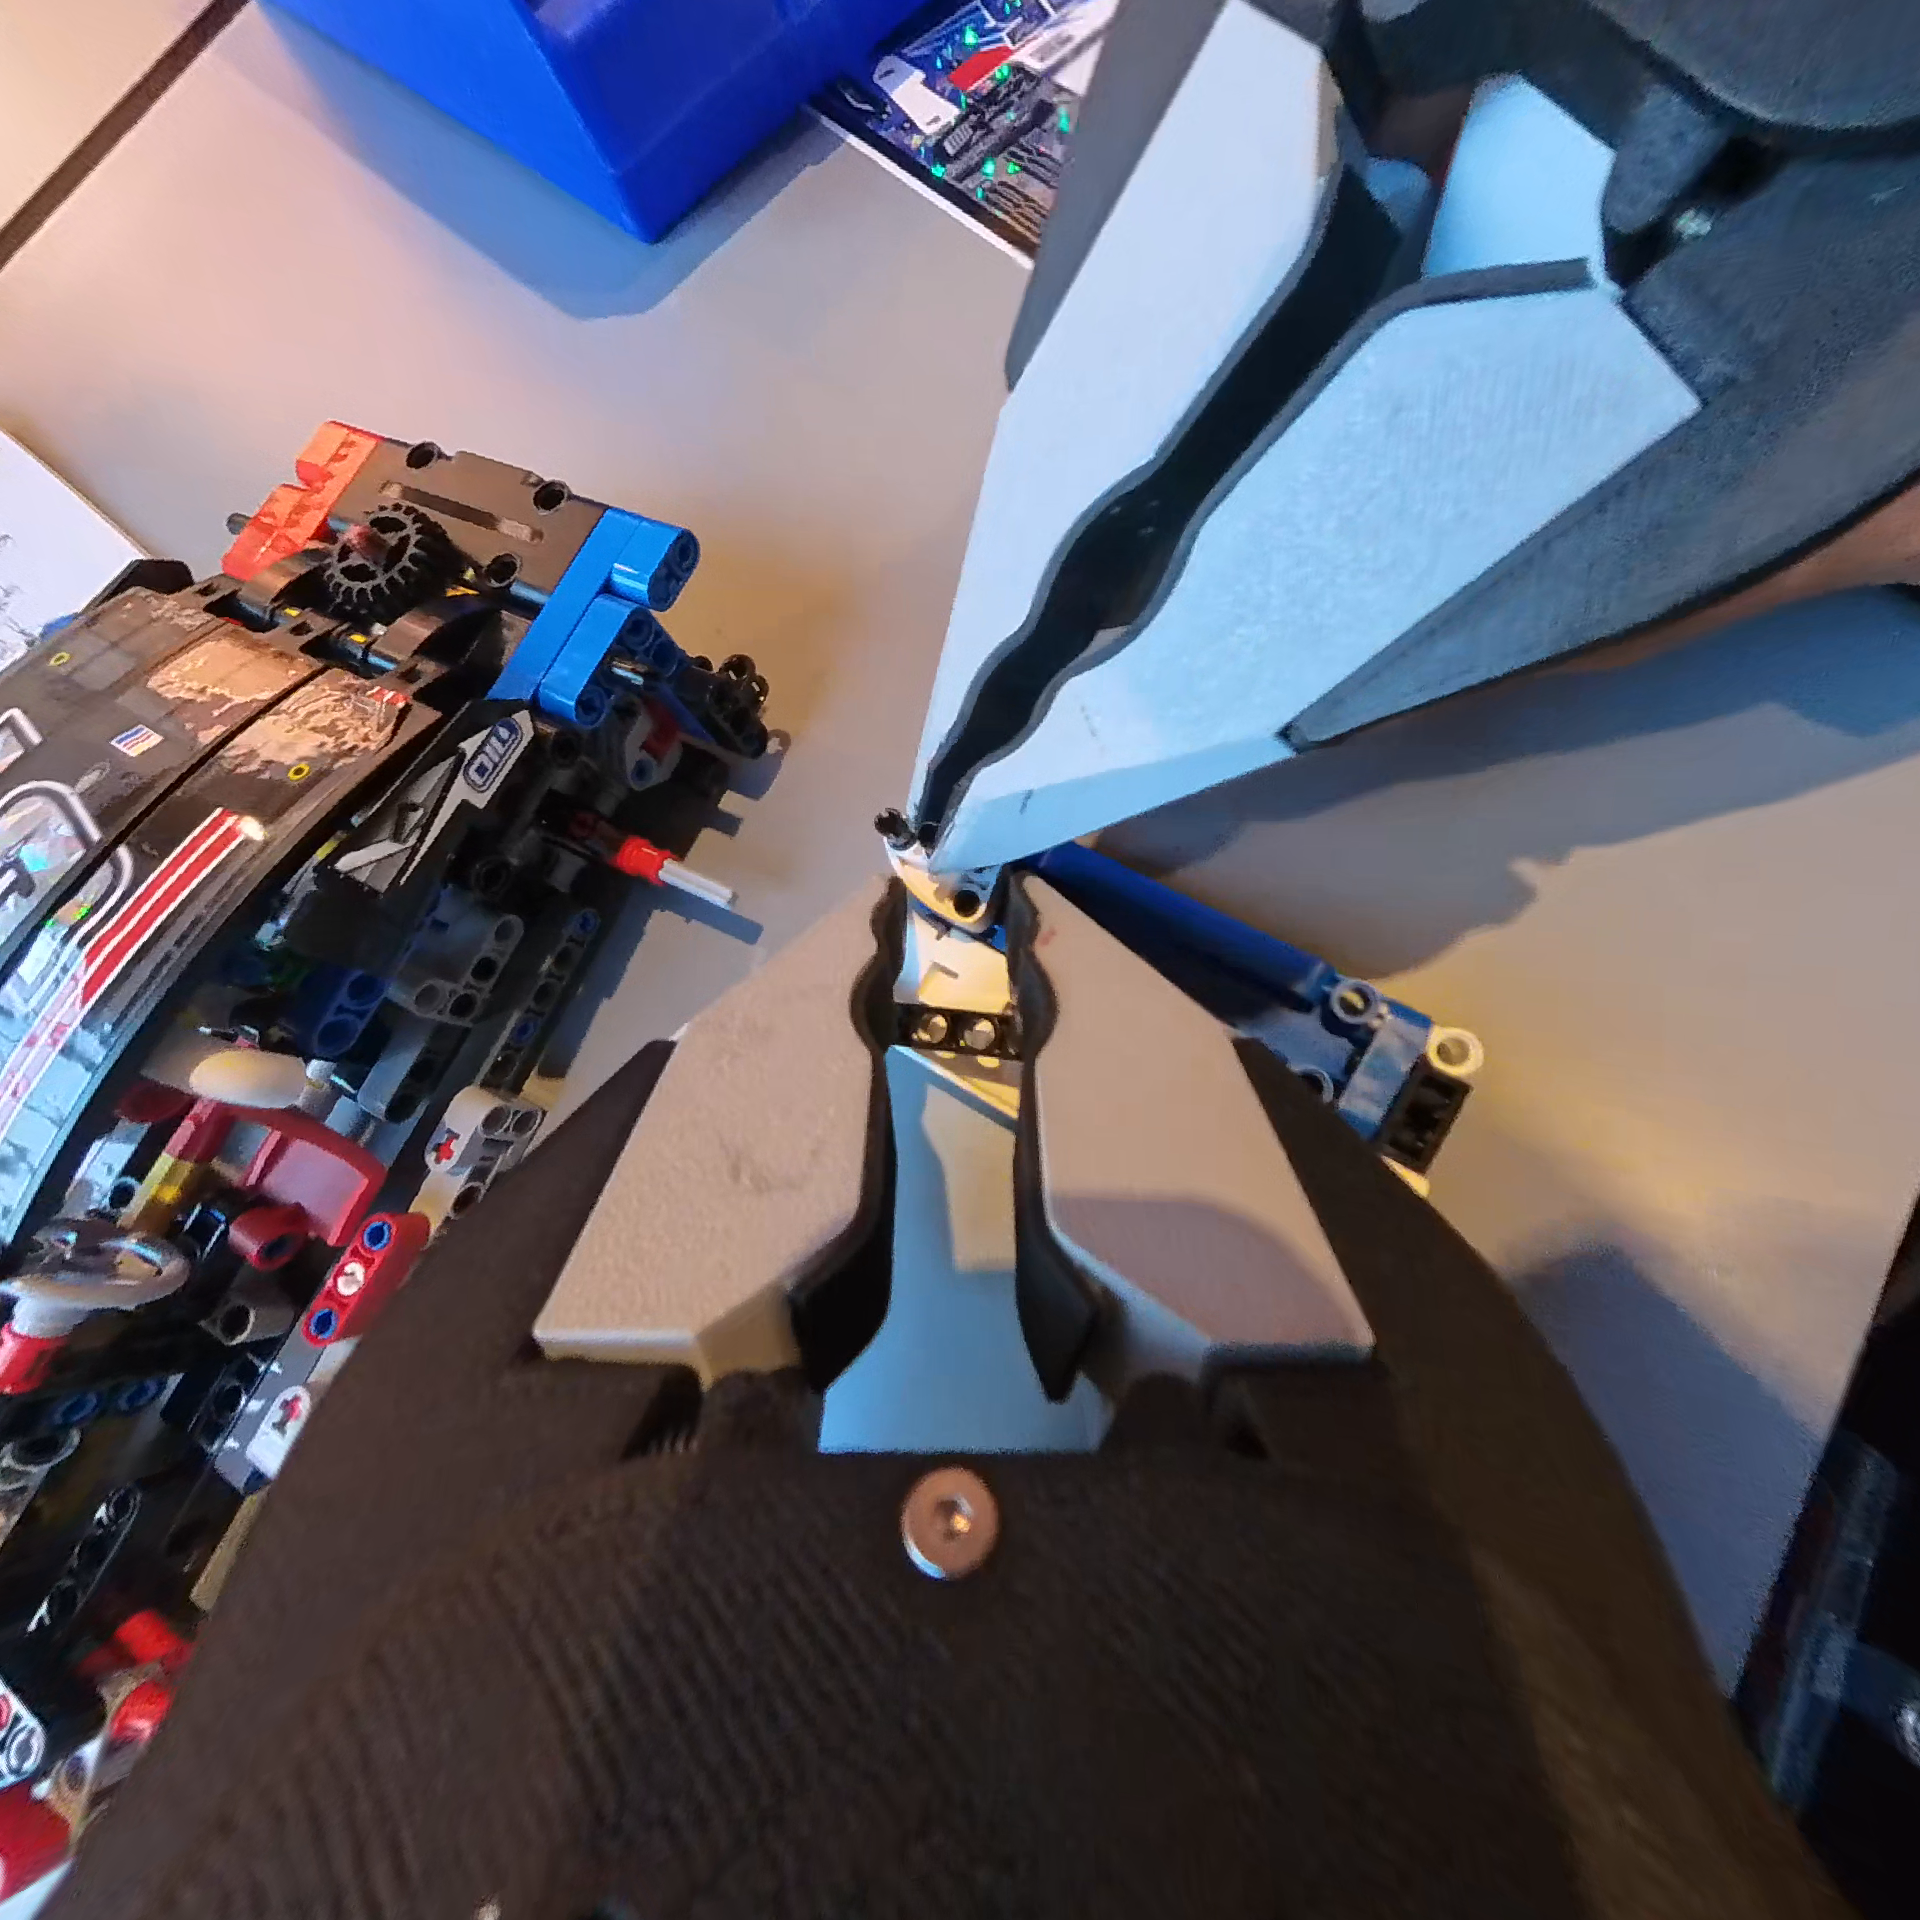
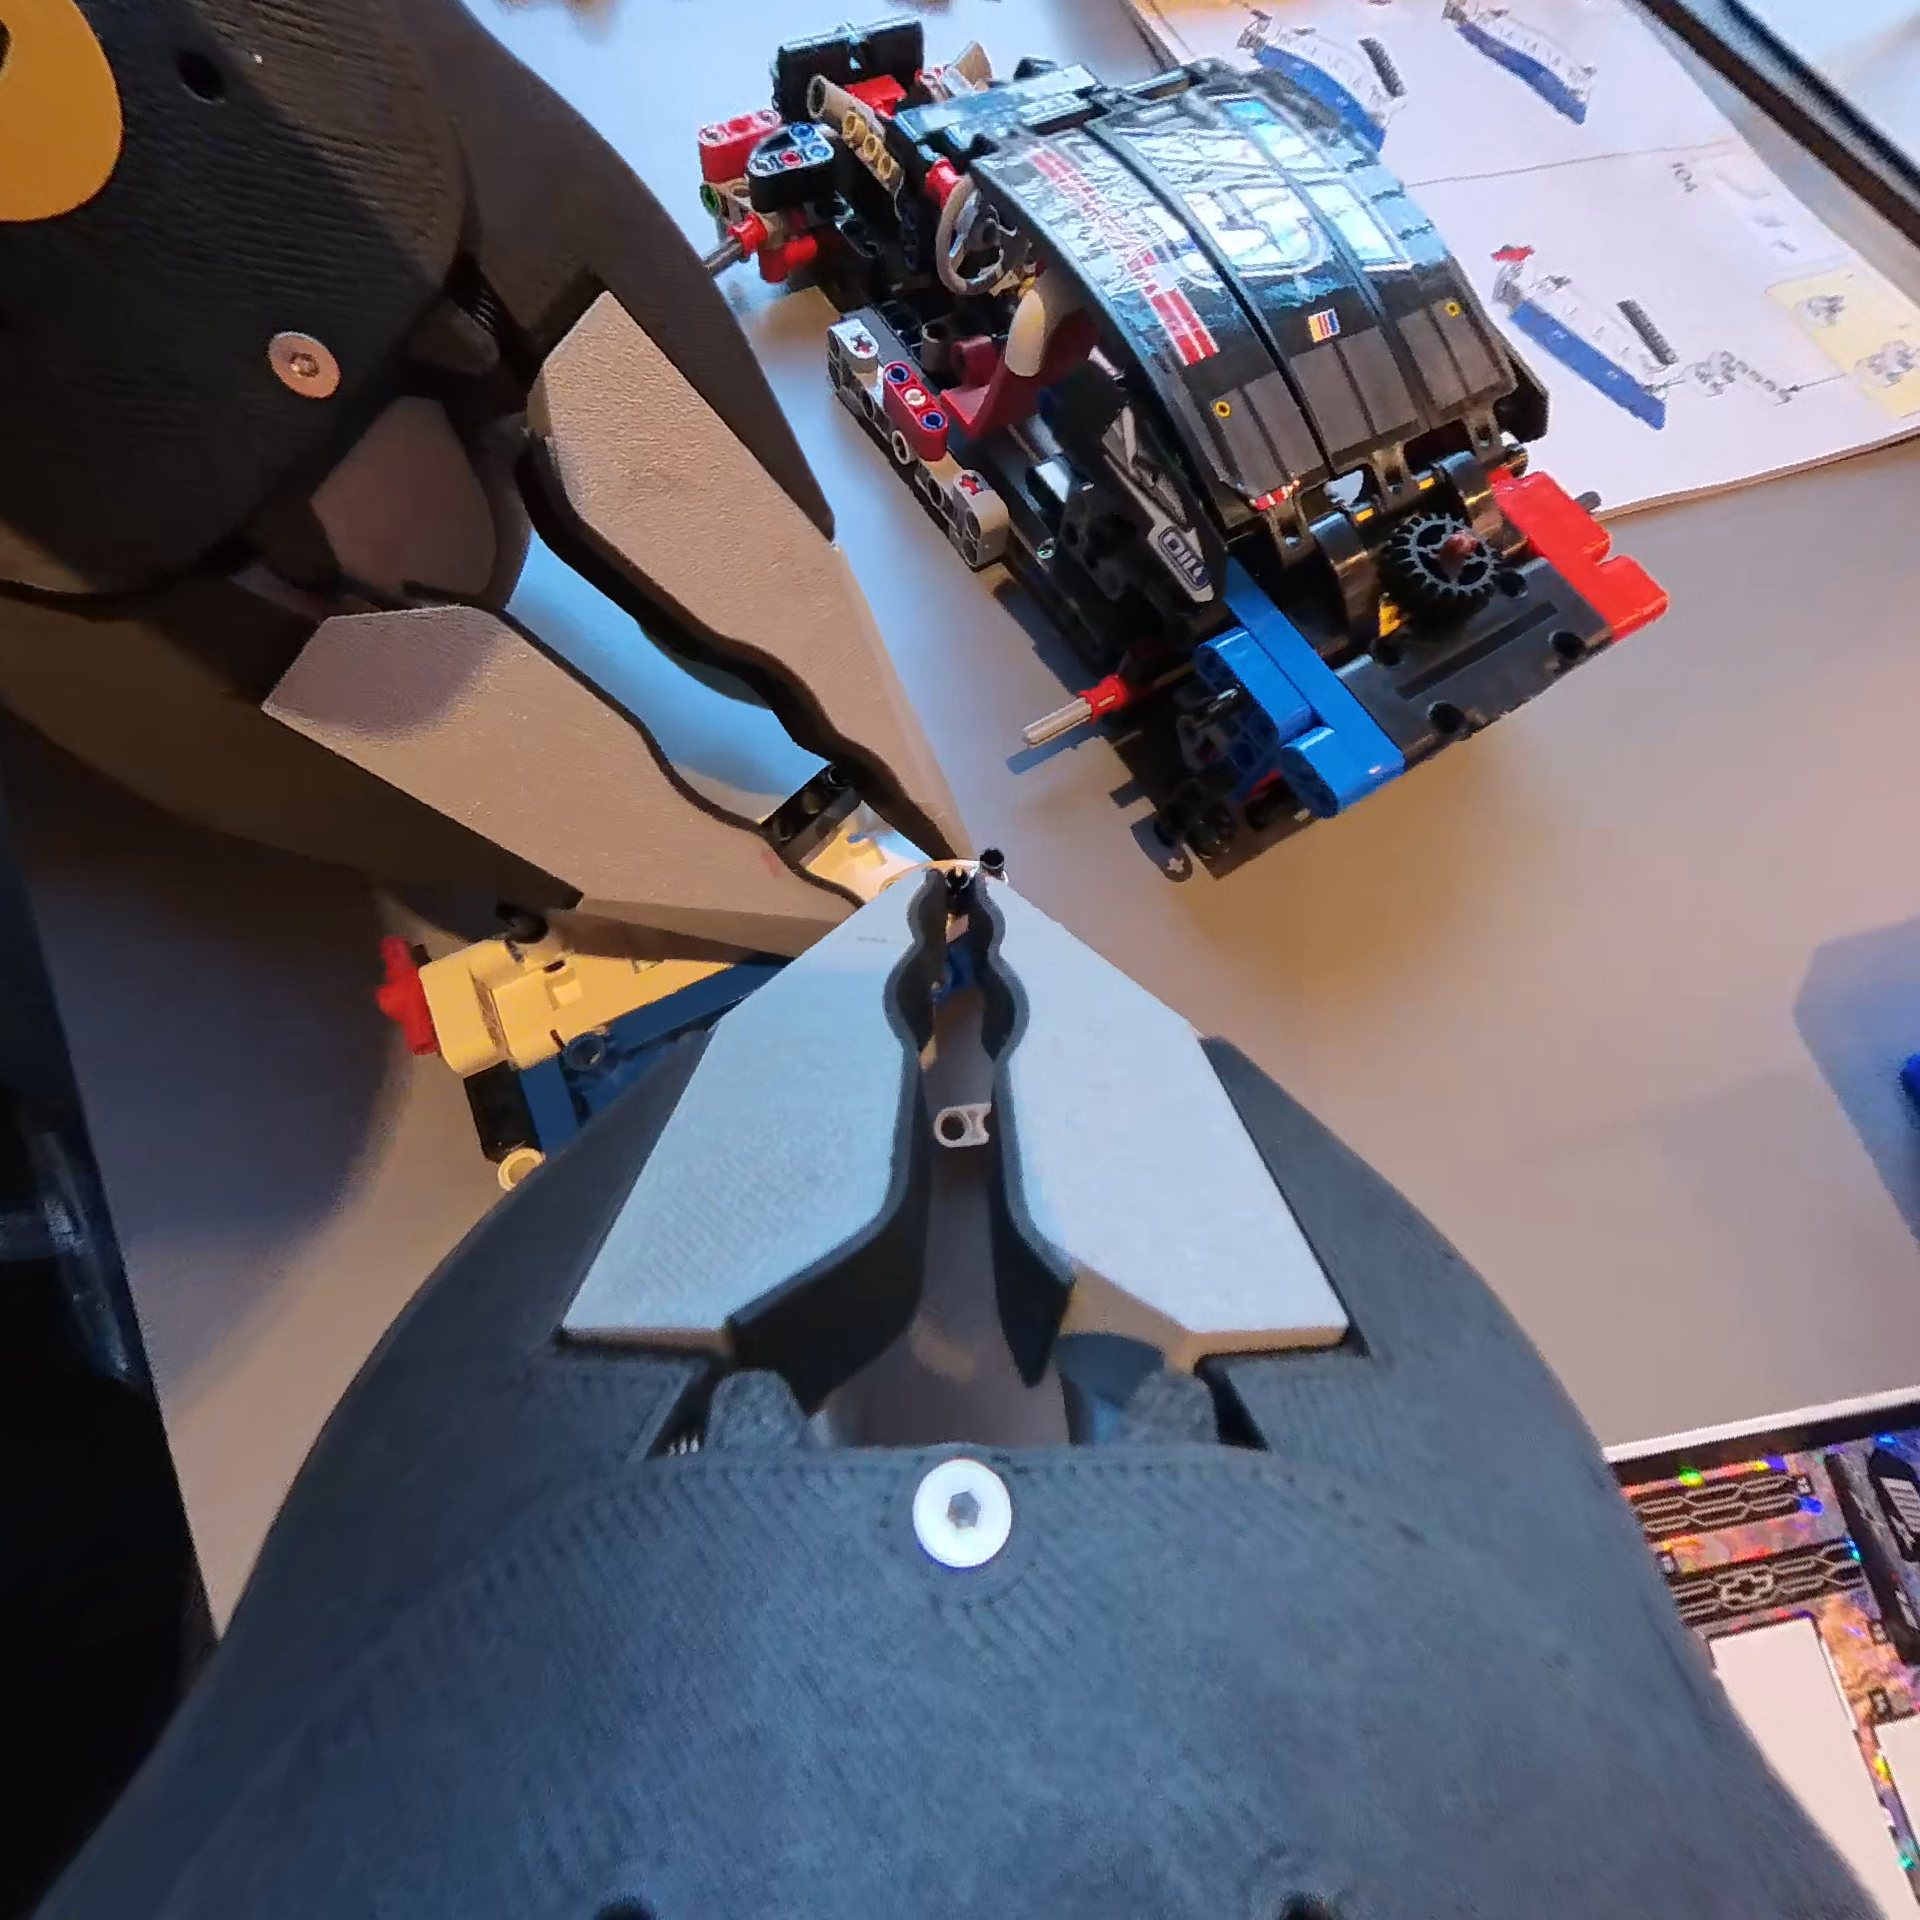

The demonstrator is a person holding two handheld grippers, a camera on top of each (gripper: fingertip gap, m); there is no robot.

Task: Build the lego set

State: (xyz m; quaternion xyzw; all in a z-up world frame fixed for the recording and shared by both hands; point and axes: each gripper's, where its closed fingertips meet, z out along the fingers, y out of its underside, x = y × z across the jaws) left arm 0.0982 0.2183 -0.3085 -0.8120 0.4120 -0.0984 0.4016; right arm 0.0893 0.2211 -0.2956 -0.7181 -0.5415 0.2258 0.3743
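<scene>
Ridged black printed left gripper (image 1: pixel 951 935) clamped on white-and-blue subassembly (image 1: pixel 956 977), right gripper (image 2: pixel 961 899) pinching small black pin (image 2: pixel 958 891), tips meeting.

Blue box (image 1: pixel 644 94) and shiny sticker sheet (image 2: pixel 1766 1538) on grey table (image 2: pixel 1455 1091)

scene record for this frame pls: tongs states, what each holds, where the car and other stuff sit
left tongs: shut on subassembly, white, blue and black
right tongs: shut on black pin, tip at the subassembly's white end
contact: the two tongs' tips meet at the same spot
car: on table, apart from both tongs, untouched
manual: open, behind the car
blue bin: far side of table
sticker sheet: by the right tongs
</scene>
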